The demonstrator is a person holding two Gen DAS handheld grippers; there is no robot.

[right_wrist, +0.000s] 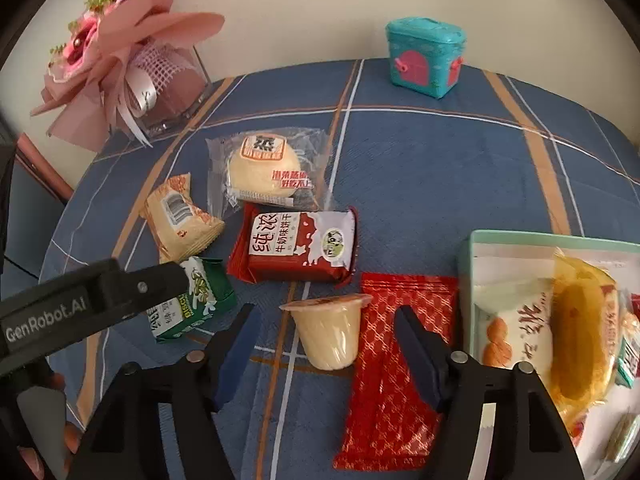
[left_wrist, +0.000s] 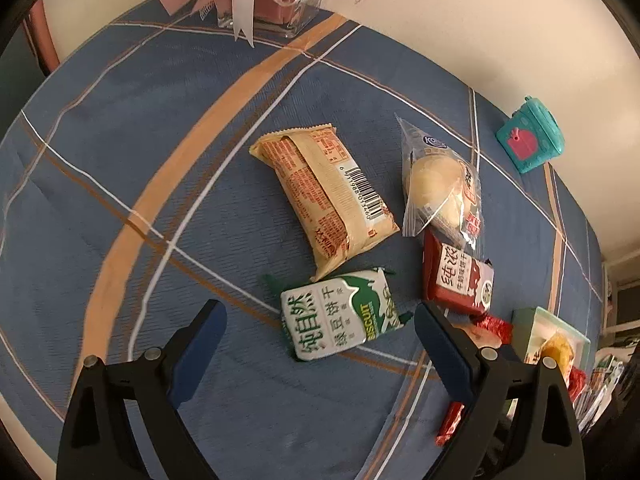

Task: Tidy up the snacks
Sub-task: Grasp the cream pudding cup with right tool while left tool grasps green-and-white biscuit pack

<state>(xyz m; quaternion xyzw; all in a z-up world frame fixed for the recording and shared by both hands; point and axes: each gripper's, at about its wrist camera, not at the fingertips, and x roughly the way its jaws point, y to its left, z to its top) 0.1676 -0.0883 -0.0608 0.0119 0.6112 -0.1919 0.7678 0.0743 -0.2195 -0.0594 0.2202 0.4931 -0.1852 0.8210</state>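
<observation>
My left gripper (left_wrist: 320, 312) hangs open over a green biscuit pack (left_wrist: 340, 312) on the blue checked cloth. Beyond it lie a beige wrapped pack (left_wrist: 324, 196), a bun in clear wrap (left_wrist: 436, 184) and a red milk-biscuit pack (left_wrist: 456, 276). My right gripper (right_wrist: 326, 316) is open, with a pale jelly cup (right_wrist: 330, 332) lying on its side between the fingers; neither pad touches it. A red foil packet (right_wrist: 392, 360) lies under the right finger. The green pack (right_wrist: 192, 300) is partly hidden behind the left gripper's black body (right_wrist: 80, 304).
A pale green tray (right_wrist: 520, 236) at the right holds several wrapped snacks. A teal toy box (right_wrist: 426, 56) stands at the back by the wall. A pink bouquet (right_wrist: 112, 52) in a clear holder stands back left. A hand (right_wrist: 48, 420) shows at lower left.
</observation>
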